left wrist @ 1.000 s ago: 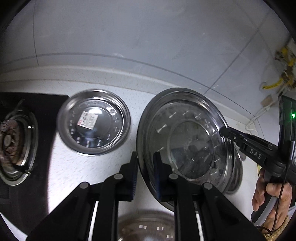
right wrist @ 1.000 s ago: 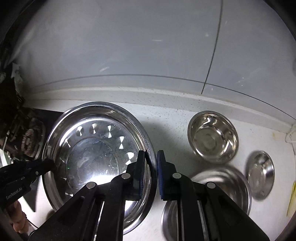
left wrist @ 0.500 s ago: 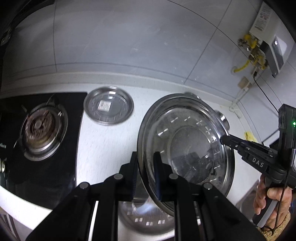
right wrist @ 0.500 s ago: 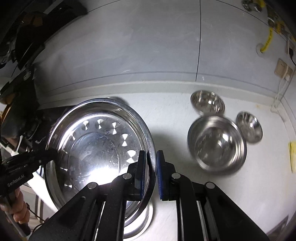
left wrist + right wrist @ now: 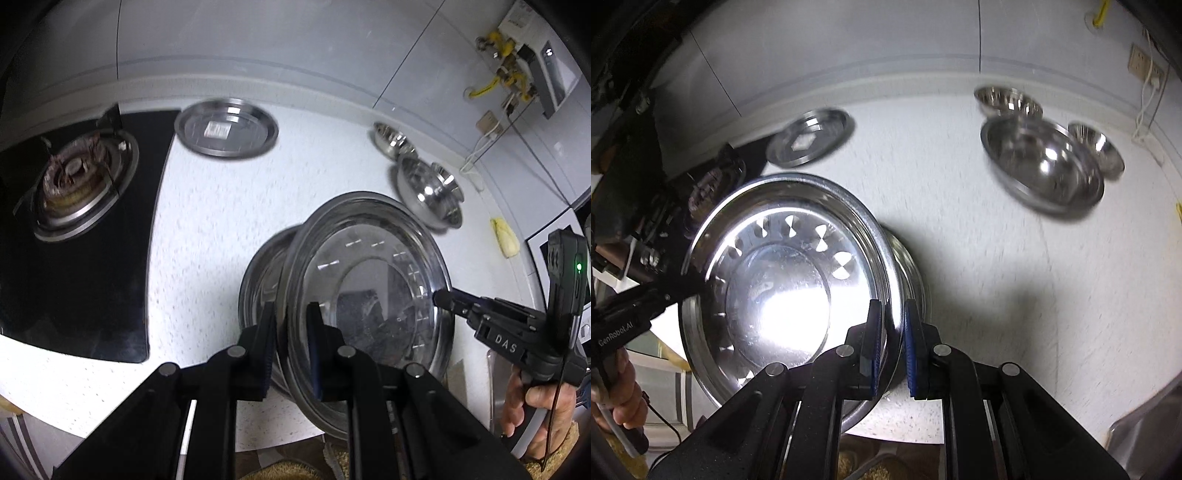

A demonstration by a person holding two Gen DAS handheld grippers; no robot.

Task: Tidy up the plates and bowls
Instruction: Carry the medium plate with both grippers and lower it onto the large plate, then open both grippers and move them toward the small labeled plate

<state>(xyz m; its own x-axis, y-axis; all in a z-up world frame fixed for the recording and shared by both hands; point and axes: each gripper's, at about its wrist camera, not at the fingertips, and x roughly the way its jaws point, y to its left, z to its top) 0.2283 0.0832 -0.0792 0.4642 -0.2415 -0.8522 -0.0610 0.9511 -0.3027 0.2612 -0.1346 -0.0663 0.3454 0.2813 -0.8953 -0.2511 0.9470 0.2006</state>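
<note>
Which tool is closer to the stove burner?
Left. The left tool grips the big plate's rim on the burner's side; the right tool grips the far rim.

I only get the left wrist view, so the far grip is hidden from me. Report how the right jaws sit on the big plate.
Observer: The right gripper has its blue pads pinching the large plate at the rim, one inside and one outside.
Operator: Report what lies beyond that rim.
Observer: The second plate pokes out there on the counter. I cannot tell if the two plates touch.
Operator: Check my own hand.
Observer: The left hand wraps the left gripper by its handle.
</note>
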